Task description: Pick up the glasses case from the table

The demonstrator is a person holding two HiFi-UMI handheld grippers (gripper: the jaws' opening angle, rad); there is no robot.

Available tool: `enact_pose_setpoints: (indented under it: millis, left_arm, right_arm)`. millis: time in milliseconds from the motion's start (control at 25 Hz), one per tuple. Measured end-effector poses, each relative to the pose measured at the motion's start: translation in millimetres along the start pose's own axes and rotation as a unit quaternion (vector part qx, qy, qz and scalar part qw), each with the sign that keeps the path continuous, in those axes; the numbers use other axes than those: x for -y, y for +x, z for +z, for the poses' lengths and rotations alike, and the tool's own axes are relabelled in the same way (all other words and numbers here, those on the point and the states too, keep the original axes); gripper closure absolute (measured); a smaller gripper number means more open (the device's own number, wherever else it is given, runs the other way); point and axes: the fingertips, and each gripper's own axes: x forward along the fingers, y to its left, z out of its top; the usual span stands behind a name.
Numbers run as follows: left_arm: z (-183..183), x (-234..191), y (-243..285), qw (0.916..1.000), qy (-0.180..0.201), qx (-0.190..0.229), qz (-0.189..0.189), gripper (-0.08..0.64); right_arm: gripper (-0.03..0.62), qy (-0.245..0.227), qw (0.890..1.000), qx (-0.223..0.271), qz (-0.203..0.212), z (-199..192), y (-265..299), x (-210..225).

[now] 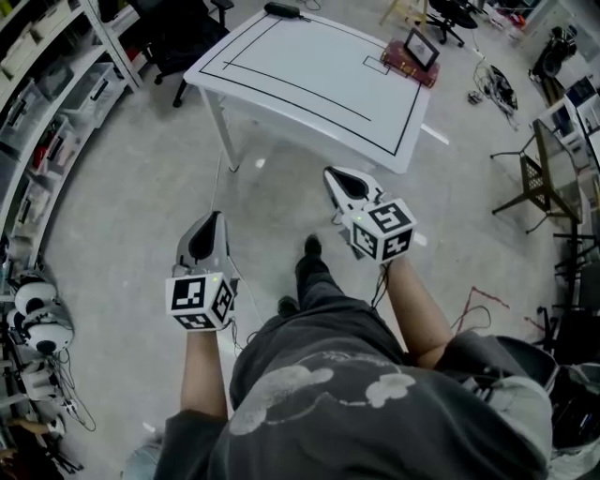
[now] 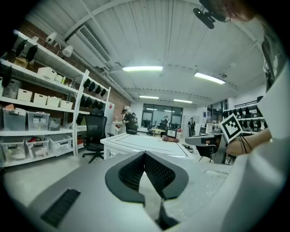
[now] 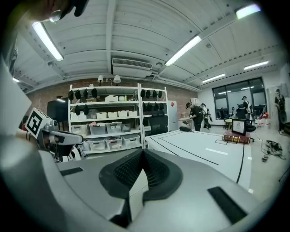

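The left hand-held gripper (image 1: 217,216) and the right hand-held gripper (image 1: 331,174) hung with jaws together and empty, well short of the desk (image 1: 309,80). The dark glasses case (image 1: 281,10) lay at its far edge. This looked like the approach step. The next move called for stepping closer, reaching across and opening one pair of jaws.

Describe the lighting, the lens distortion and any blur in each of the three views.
Head view: even soft light, no glare on the white table, borders bent. Left gripper view: strong fisheye, dark corners, the left tongs soft near the lens. Right gripper view: same fisheye, ceiling lamp bright and bowed.
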Motion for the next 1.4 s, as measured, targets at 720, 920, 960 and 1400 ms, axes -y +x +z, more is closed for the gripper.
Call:
enact_pose_setpoints:
  millis: [720,920,960,1400]
  left_arm:
    - [49,-68,157,0.9998,0.019,-0.006,0.001,0.557]
    - [76,-86,217,0.9997,0.023,-0.003,0.005,0.557]
    - [81,-87,229,0.9997,0.023,-0.001,0.006,0.556]
    - [112,-100,333,0.9990,0.042,0.014,-0.002,0.500]
  right_arm:
    - [0.592,0.036,0.999,-0.012,-0.011,23,157,115]
    - [0.592,0.029,1.000,-0.007,0.001,49,209,158]
    - [0.594,0.027,1.000,-0.006,0.002,54,217,168]
    - [0.592,0.024,1.000,0.001,0.003,78,280,251]
